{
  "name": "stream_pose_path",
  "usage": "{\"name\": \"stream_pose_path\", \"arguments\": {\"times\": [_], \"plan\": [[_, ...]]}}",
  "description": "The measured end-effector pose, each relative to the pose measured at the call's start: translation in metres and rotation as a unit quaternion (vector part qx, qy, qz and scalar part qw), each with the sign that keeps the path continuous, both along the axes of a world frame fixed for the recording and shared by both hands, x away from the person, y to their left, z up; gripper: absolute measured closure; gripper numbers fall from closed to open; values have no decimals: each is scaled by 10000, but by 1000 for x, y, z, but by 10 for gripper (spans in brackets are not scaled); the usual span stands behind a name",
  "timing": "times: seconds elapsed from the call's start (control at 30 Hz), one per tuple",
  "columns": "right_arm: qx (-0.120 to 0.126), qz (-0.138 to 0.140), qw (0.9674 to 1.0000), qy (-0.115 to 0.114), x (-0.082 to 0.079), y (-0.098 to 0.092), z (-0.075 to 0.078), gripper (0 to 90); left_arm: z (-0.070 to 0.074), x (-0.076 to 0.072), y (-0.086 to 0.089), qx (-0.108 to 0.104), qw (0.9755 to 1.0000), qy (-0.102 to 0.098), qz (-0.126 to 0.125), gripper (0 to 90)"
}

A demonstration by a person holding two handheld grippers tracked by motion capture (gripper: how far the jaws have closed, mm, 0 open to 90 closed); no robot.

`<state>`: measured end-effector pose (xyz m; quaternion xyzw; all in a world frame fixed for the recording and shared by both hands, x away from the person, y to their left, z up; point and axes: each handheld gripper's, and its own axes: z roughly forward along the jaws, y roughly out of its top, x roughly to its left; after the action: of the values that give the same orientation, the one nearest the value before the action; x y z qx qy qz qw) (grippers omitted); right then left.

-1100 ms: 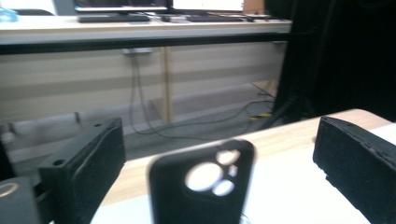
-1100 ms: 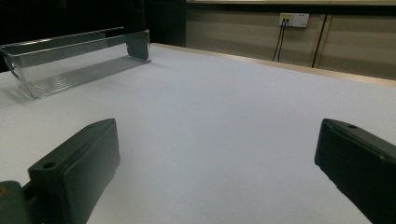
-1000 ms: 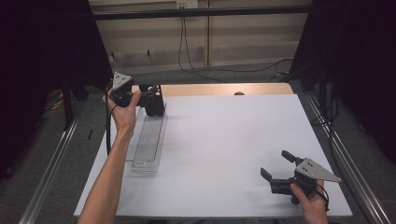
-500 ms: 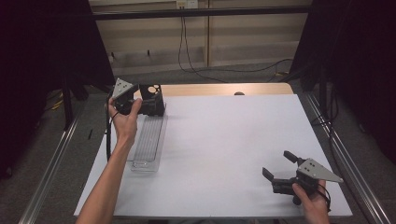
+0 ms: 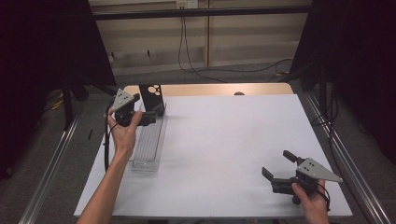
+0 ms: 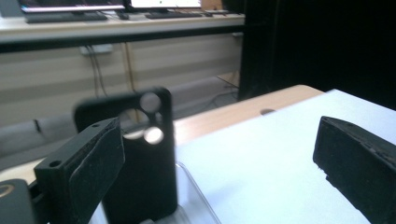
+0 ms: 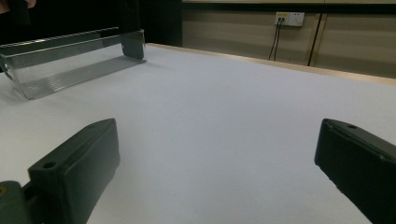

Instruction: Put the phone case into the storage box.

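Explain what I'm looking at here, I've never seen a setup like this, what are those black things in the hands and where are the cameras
A person sits at a white table holding a hand tool in each hand. Each tool is a gripper with two black fingers that open and close.

The high view looks down from above. The other two pictures come from small cameras riding on each gripper, looking out between its fingers.

The left gripper is open at the far end of a clear plastic tray, where a black phone case stands upright. It holds nothing. The right gripper is open above bare table near the front, also holding nothing.
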<state>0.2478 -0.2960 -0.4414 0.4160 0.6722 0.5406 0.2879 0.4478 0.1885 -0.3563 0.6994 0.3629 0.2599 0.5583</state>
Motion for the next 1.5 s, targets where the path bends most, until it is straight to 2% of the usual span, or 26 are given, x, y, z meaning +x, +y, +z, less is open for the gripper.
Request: {"name": "stream_pose_path", "arguments": {"times": [0.1,0.2,0.3,0.5,0.67,0.77,0.83,0.87,0.9,1.23,1.3,1.43,1.5], "plan": [[-9,10,10000,0,0,1,0,0,-1,-8,2,62,9999,-58,-68,20],[-26,7,10000,-16,0,2,1,0,-1,-14,5,11,9999,-101,-81,20],[-17,-64,10000,-56,0,2,2,0,-1,-18,7,-170,9998,-78,-114,21],[-11,-110,9999,-71,-1,1,2,0,0,-25,7,-284,9993,-119,-222,27],[-4,-116,9999,-71,-2,1,3,0,0,-34,7,-289,9986,-195,-387,38],[16,-127,9999,-79,-2,0,3,0,-2,-42,5,-90,9988,-356,-312,52],[-1,-136,9999,-70,-2,0,3,0,-4,-45,4,-257,9984,-223,-459,52],[-8,-122,9999,-75,-2,0,3,0,-5,-47,4,-223,9984,-235,-469,51],[-8,-120,9999,-79,-2,0,3,0,-5,-50,2,-102,9984,-302,-474,51],[4,-135,9998,-115,-4,-1,5,0,-9,-75,-1,-69,9985,-246,-476,38],[14,-147,9998,-110,-4,-2,5,0,-11,-80,3,-237,9986,-178,-439,36],[1,-135,9998,-113,-4,-1,5,0,-13,-87,11,-444,9979,-38,-471,34],[-2,-121,9999,-113,-4,-1,5,0,-14,-93,14,-246,9987,-247,-367,23]]}}
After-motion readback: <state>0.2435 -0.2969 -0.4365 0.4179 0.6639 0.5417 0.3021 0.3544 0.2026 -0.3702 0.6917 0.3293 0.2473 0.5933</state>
